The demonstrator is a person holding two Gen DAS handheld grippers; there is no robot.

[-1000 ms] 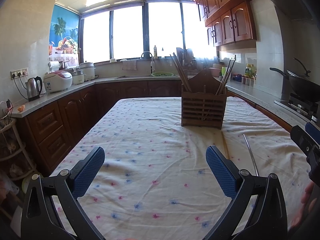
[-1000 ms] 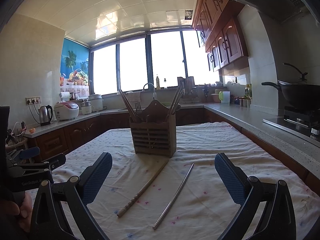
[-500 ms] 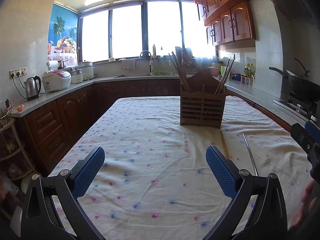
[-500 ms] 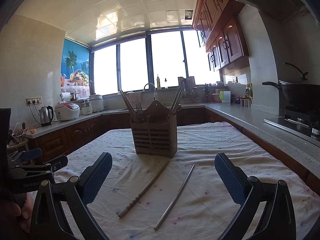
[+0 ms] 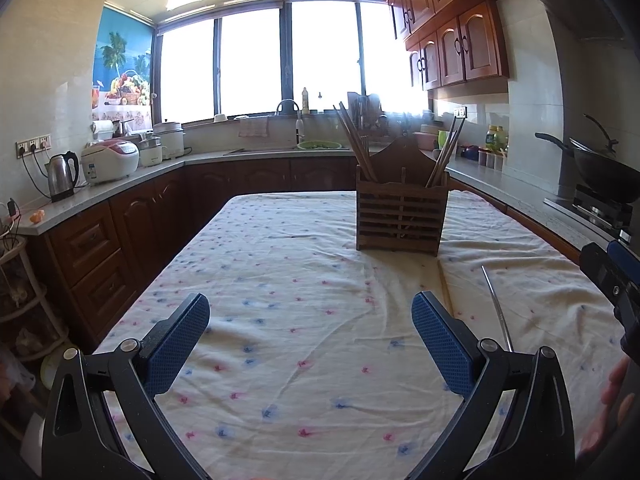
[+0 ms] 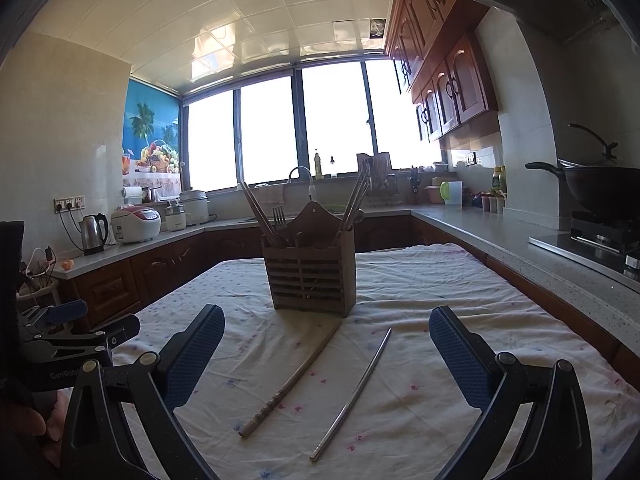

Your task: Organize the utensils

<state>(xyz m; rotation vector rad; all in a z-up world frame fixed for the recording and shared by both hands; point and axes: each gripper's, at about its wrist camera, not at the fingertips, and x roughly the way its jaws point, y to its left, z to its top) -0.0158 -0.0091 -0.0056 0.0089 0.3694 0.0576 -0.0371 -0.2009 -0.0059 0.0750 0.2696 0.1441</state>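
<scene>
Chopsticks are what remains loose: a wooden chopstick point(image 6: 294, 378) and a steel chopstick point(image 6: 352, 394) lie flat on the tablecloth point(image 6: 460, 292) in front of the wooden holder point(image 6: 310, 276), side by side but apart, their far ends angled toward the holder and their near ends fanned toward the camera. The wooden one's far tip lies just at the holder's base; the steel one stops short of it. The holder stands upright mid-table with more chopsticks and a fork point(image 6: 279, 216) already leaning out of its compartments, which suggests the loose pair belongs there too and most of the sorting is done. The right gripper point(image 6: 326, 354) hangs low over the cloth with its jaws spread wide and nothing between them, and both sticks lie within its span, so it seems lined up to take one, probably the wooden stick nearer its left finger. The left gripper point(image 5: 310, 338) is likewise spread wide and empty, held over bare cloth to the left of the holder point(image 5: 402, 220), apparently kept clear of the work; from its view the steel chopstick point(image 5: 496, 306) shows off to the right, with the wooden chopstick point(image 5: 445, 288) mostly hidden behind its right finger. Thin round sticks lying flat on soft, wrinkled cloth may roll or slip as the jaws close, so a low, square pinch across the shaft looks wise.
</scene>
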